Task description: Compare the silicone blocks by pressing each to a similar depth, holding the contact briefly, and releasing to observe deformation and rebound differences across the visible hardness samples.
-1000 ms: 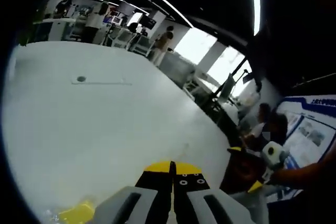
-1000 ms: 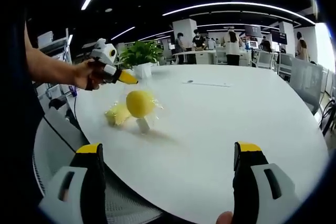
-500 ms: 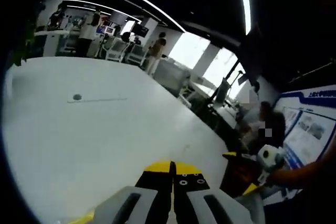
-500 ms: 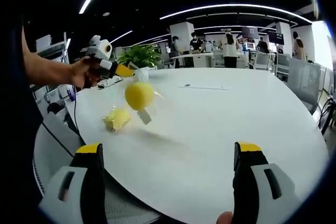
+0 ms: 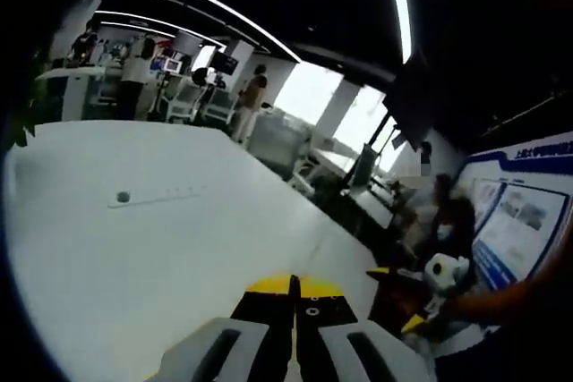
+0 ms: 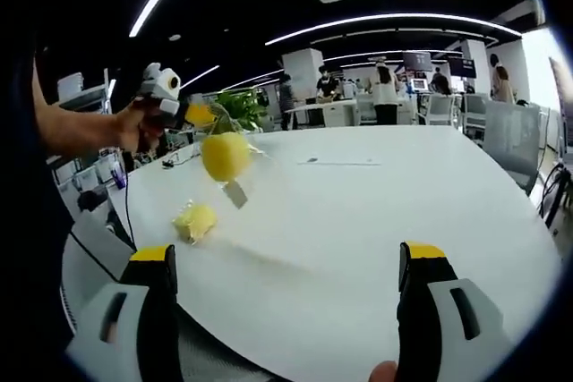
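Observation:
In the right gripper view, a round yellow silicone block (image 6: 226, 156) hangs in clear wrap above the white table (image 6: 376, 212), a small white tag (image 6: 235, 194) dangling under it. My left gripper (image 6: 192, 114), held in a hand, is shut on the top of that wrap. A second, paler yellow block (image 6: 195, 220) lies on the table below. My right gripper (image 6: 291, 261) stands open and empty near the table's front edge. In the left gripper view, my left gripper (image 5: 294, 287) shows its yellow tips pressed together, and the right gripper (image 5: 430, 297) appears at the right.
A cable port (image 6: 312, 160) sits mid-table, seen too in the left gripper view as cable port (image 5: 123, 196). A potted plant (image 6: 242, 103) stands at the far edge. People work at distant desks (image 6: 358, 109). A blue-and-white poster board (image 5: 524, 230) stands to the right.
The left gripper has risen with the wrapped round yellow block, lifting it off the table. The paler yellow block stayed on the table. The right gripper has stayed open.

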